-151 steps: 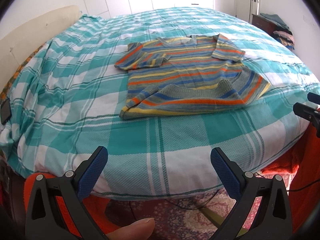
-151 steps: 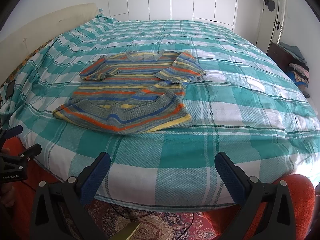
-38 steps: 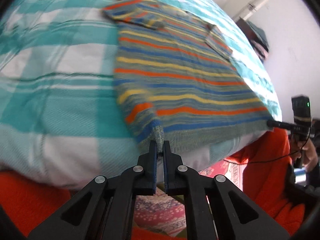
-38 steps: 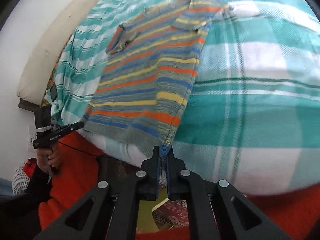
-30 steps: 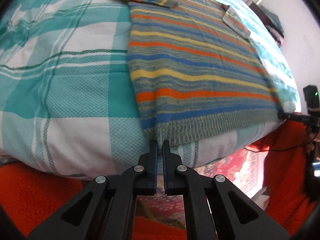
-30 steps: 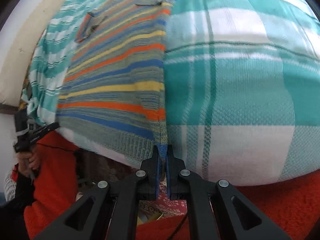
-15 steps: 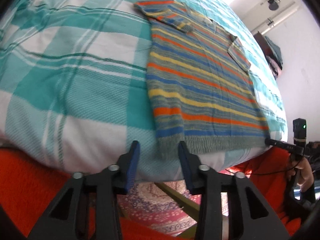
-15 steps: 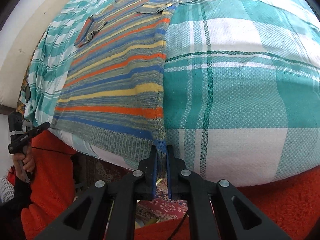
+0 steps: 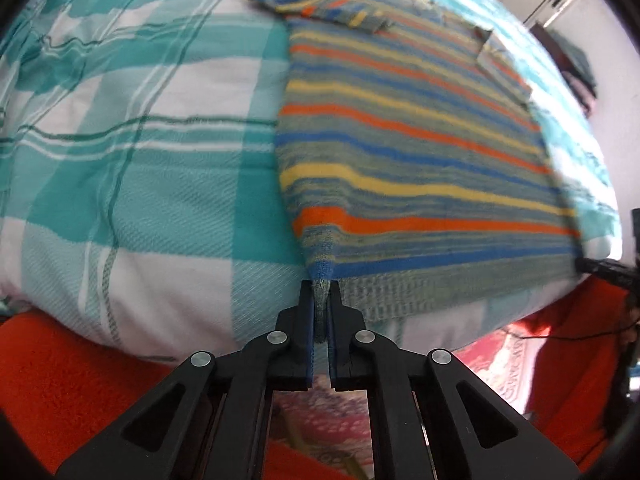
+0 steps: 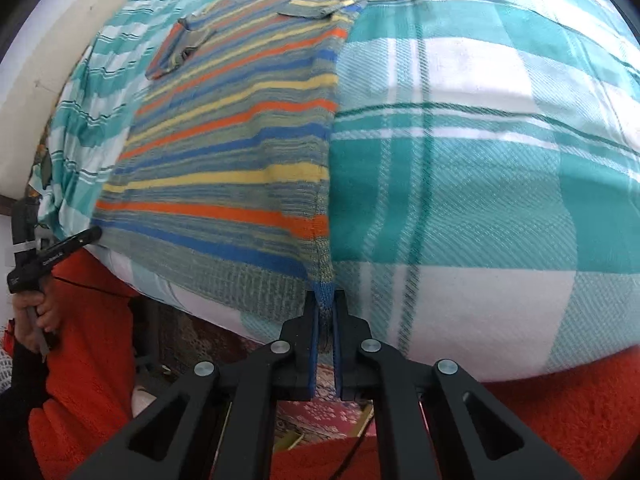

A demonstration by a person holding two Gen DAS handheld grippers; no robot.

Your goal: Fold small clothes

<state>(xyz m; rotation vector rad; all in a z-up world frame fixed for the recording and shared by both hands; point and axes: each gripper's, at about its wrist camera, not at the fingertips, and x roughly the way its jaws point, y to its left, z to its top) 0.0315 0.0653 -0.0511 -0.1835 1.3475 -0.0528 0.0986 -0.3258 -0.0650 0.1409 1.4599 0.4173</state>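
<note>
A knitted sweater (image 9: 400,152) with orange, yellow and blue stripes lies flat on the teal and white checked bed cover (image 9: 140,184), its ribbed hem hanging over the bed's near edge. My left gripper (image 9: 320,286) is at the hem's left corner, its jaws closing tight on the knit. In the right wrist view the sweater (image 10: 240,152) runs away to the upper left. My right gripper (image 10: 325,294) is shut on the hem's right corner. Each gripper shows in the other's view: the right one (image 9: 600,268) and the left one (image 10: 56,252).
Orange fleece (image 9: 72,380) hangs below the mattress edge, with a patterned rug (image 9: 320,420) beneath. A cream headboard (image 10: 36,60) borders the bed's far left. A dark cabinet (image 9: 576,60) with clothes stands by the wall. A person's hand (image 10: 36,312) holds the left gripper.
Half a second ago the left jaws stood apart around the hem's left corner; now they are shut on it again. The right gripper kept its grip and place.
</note>
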